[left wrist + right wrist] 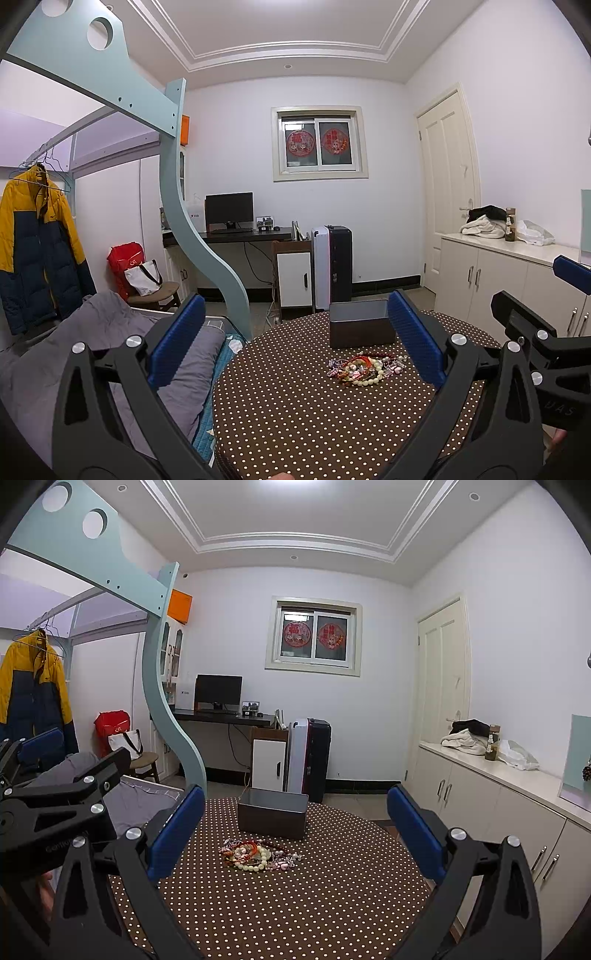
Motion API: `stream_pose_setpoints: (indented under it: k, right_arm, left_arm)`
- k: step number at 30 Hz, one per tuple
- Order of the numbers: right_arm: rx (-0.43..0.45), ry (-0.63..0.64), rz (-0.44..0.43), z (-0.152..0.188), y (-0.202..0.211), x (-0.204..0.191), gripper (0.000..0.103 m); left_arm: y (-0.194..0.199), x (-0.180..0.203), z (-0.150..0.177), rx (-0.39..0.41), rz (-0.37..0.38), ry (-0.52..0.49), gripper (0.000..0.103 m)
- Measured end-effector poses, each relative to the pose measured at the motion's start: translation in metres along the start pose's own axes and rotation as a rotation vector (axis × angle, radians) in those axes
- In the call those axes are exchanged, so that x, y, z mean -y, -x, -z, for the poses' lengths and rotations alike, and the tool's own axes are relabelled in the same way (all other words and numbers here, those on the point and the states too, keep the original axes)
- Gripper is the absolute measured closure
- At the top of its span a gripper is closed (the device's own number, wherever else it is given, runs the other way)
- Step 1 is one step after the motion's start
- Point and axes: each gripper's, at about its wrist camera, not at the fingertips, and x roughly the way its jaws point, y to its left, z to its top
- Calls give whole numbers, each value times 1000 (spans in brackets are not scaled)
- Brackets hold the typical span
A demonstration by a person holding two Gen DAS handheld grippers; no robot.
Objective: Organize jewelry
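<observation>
A tangled pile of jewelry (pixel 365 369) (pixel 258 854), with pale bead bracelets, red cords and pink pieces, lies on a round table (pixel 295 417) (pixel 314 897) covered in a brown polka-dot cloth. Behind it stands an open dark box (pixel 360 326) (pixel 273 812). My left gripper (pixel 295 339) hovers open above the table's near left side, well short of the pile. My right gripper (pixel 295 823) is open too, raised over the near edge, and nothing sits between its blue pads (pixel 177 834). Each gripper shows at the edge of the other's view.
A bed with a grey quilt (pixel 110 350) borders the table on the left, under a pale blue loft-bed frame (pixel 199 229). White cabinets (pixel 498 812) run along the right wall. A desk with a monitor (pixel 229 212) and a suitcase (pixel 332 266) stand at the back.
</observation>
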Motion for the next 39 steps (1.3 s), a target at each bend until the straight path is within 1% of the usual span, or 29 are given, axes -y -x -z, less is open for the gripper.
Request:
stream_pose_setpoints:
  k: [22, 30, 34, 39]
  right_arm:
    - [-1, -27, -15, 4, -2, 4, 8]
    - [-8, -66, -60, 7, -5, 10, 8]
    - [-25, -86, -80, 10, -11, 13, 8]
    - [-57, -107, -108, 15, -21, 20, 8]
  left_arm:
    - [-2, 1, 4, -9, 1, -5, 6]
    - [-5, 3, 9, -12, 6, -13, 6]
    - [-12, 2, 13, -28, 16, -21, 6]
    - [-29, -5, 18, -78, 31, -19, 6]
